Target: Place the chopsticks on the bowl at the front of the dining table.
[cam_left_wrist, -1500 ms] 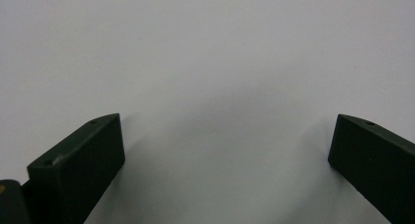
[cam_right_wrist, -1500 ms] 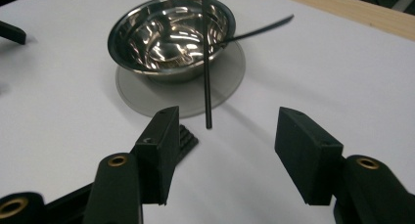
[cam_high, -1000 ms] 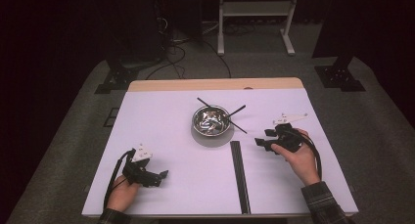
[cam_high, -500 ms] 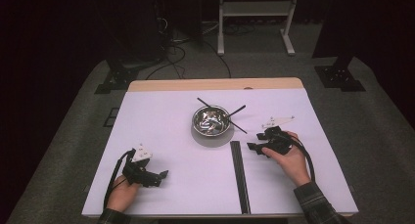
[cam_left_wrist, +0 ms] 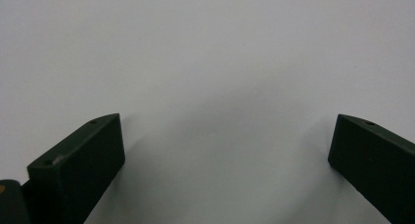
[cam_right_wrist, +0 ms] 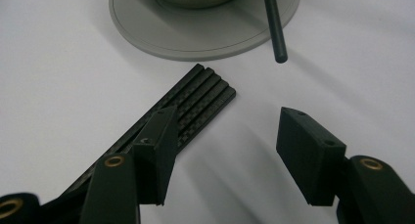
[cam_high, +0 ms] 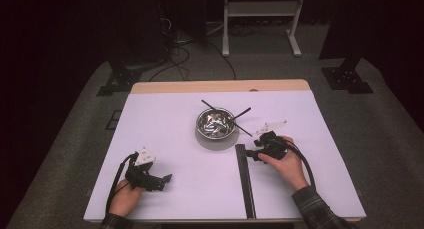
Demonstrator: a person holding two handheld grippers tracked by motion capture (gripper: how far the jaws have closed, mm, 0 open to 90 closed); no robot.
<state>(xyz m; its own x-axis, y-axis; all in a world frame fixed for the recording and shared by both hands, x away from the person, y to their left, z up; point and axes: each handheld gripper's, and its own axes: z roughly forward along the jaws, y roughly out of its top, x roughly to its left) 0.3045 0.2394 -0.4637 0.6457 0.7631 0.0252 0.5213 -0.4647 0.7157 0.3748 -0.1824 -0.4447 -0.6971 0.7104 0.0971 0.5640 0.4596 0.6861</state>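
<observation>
A steel bowl (cam_high: 216,123) stands on a round grey coaster (cam_right_wrist: 147,31) in the middle of the table, with thin black rods (cam_high: 243,112) leaning out over its rim. A long flat bundle of black ribbed strips (cam_high: 245,181) lies lengthwise just right of centre. My right gripper (cam_high: 251,154) hovers open at the strips' far end (cam_right_wrist: 205,89); its left jaw is over the bundle and the gap between the jaws shows bare table. One rod's tip (cam_right_wrist: 280,55) points down beyond the jaws. My left gripper (cam_high: 164,180) rests open at the front left, over plain white table (cam_left_wrist: 215,62).
The white table top (cam_high: 165,124) has a wooden strip (cam_high: 220,86) along its far edge. Behind the table, on the dark floor, are cables, stand feet and a metal frame (cam_high: 260,11). Cables trail from both grippers toward the person's hands.
My right hand has slid left and a little lower, from beside the bowl's right to the far end of the strip bundle. The left hand has stayed still.
</observation>
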